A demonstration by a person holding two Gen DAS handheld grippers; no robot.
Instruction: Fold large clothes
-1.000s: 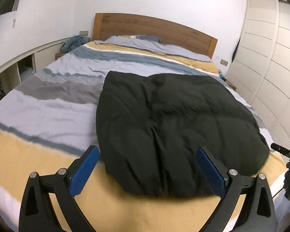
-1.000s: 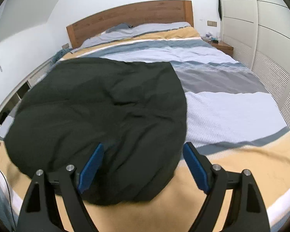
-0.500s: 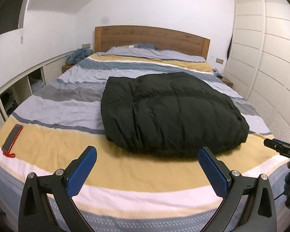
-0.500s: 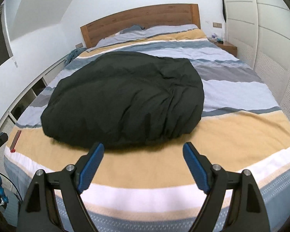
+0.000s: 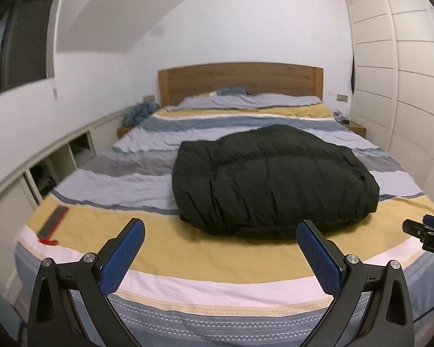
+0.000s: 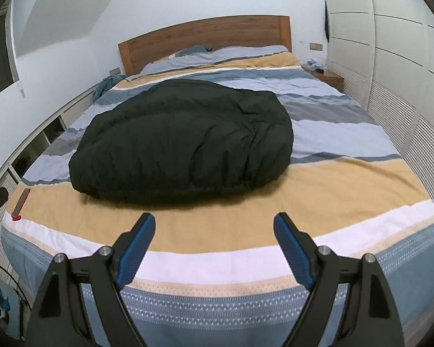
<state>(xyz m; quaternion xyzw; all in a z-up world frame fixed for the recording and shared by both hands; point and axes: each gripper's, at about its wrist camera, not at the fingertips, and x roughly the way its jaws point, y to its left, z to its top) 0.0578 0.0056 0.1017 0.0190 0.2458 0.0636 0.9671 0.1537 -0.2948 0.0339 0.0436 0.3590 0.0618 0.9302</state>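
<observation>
Left wrist view shows the jacket (image 5: 272, 179), a black puffy one, lying in a rounded bundle on the bed (image 5: 205, 248), on the striped cover between the yellow band near the foot and the grey bands further up. In the right wrist view the jacket (image 6: 185, 141) sits the same way, its near edge curled under and its top quilted and wrinkled.

My left tongs (image 5: 221, 253) hang wide open with nothing between the blue pads, above the foot of the bed and well short of the jacket's near edge. My right tongs (image 6: 214, 245) are just as wide open and empty, also short of that edge.

I judge the jacket already doubled over, so the step in hand is either a last fold or a check that it holds. To do it well I would bring each pair of tongs to one near corner of the jacket, bite through all layers rather than the outer shell alone, and lift both sides evenly. Puffy fill springs back, so I would press the fold flat before letting go.

A phone (image 5: 53, 224) with a red strap lies on the yellow band left of the jacket, well apart from it; I would keep the cloth from sweeping over it.
</observation>
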